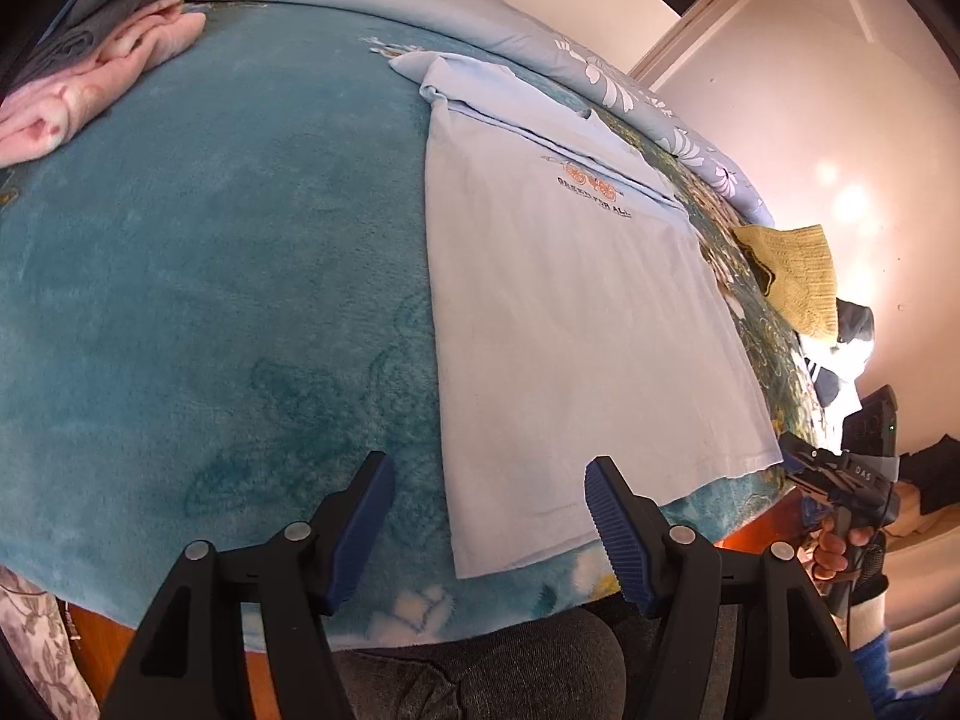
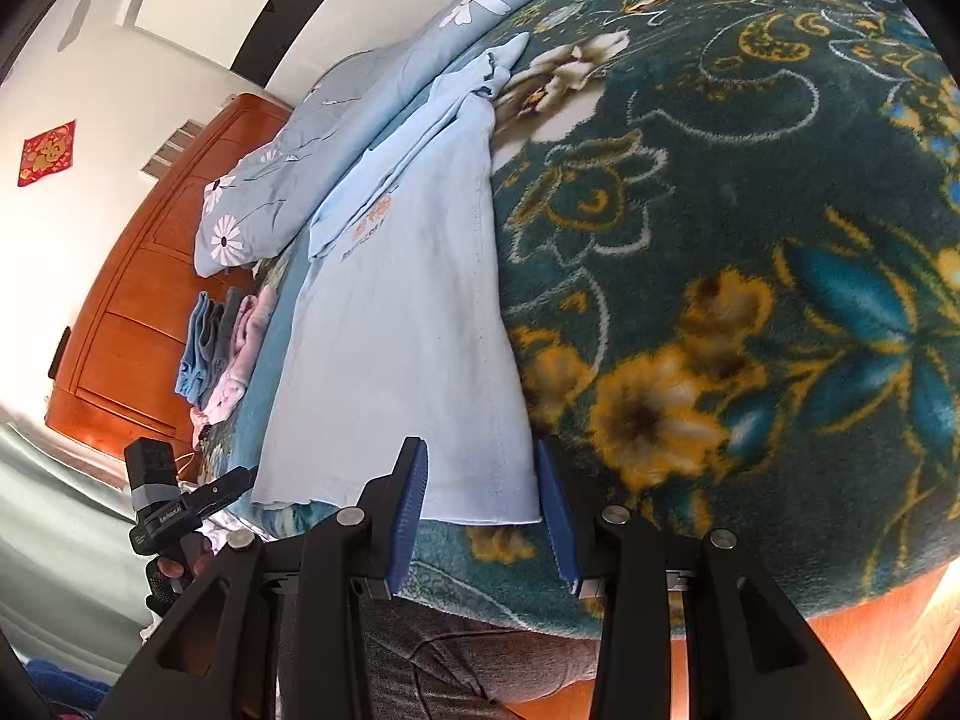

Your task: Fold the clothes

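Note:
A pale blue T-shirt (image 1: 576, 324) with an orange chest print lies flat on the teal floral blanket (image 1: 210, 276), sides folded in to a long strip. It also shows in the right wrist view (image 2: 396, 330). My left gripper (image 1: 489, 525) is open, just short of the shirt's near hem at its left corner. My right gripper (image 2: 483, 504) is open, its jaws either side of the hem's right corner, not closed on it. The right gripper also shows in the left wrist view (image 1: 840, 474) at the hem's far corner.
Folded pink and grey clothes (image 1: 90, 90) are stacked at the blanket's far left, also in the right wrist view (image 2: 222, 342). A yellow knit garment (image 1: 792, 276) lies at the right. A flowered blue quilt (image 1: 540, 48) runs behind. A wooden headboard (image 2: 150, 276) stands left.

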`<act>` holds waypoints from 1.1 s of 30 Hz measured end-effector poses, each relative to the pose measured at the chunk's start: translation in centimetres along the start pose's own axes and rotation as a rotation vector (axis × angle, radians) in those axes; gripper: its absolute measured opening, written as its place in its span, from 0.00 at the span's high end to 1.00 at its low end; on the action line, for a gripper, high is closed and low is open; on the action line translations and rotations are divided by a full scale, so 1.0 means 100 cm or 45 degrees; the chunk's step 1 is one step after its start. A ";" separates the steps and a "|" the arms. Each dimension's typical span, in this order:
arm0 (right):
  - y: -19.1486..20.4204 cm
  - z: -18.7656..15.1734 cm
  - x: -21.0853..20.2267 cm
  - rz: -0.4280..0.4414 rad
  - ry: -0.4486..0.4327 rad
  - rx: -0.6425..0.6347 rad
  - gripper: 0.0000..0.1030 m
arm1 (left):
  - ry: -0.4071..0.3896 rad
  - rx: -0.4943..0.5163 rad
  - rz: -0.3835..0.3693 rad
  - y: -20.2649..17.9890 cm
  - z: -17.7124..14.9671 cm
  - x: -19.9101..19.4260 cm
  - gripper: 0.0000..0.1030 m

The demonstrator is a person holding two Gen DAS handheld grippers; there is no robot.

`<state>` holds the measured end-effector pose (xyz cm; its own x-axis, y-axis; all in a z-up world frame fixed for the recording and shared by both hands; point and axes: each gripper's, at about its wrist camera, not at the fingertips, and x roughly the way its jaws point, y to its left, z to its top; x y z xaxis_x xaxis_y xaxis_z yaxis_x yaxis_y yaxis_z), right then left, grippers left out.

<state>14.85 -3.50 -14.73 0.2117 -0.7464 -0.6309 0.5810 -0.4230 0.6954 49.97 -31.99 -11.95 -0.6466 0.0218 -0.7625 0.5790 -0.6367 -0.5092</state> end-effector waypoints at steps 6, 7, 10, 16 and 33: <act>-0.011 -0.008 -0.001 0.193 0.025 0.031 0.62 | 0.042 -0.142 -0.210 0.007 -0.008 0.007 0.32; -0.013 -0.008 -0.002 0.219 0.023 0.045 0.62 | 0.028 -0.193 -0.256 0.014 -0.008 0.005 0.32; -0.019 -0.004 -0.001 0.283 0.016 0.087 0.63 | -0.009 -0.335 -0.394 0.033 -0.011 0.003 0.32; -0.020 0.004 0.003 0.372 -0.014 0.122 0.63 | -0.050 -0.386 -0.456 0.039 -0.010 0.003 0.35; -0.021 0.000 0.016 0.373 0.034 0.207 0.91 | 0.003 -0.528 -0.577 0.064 -0.027 0.008 0.68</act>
<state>13.93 -3.83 -17.24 0.3729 -0.8356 -0.4034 0.3597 -0.2705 0.8930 54.50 -33.95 -16.86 -0.8730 0.2221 -0.4341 0.3917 -0.2108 -0.8956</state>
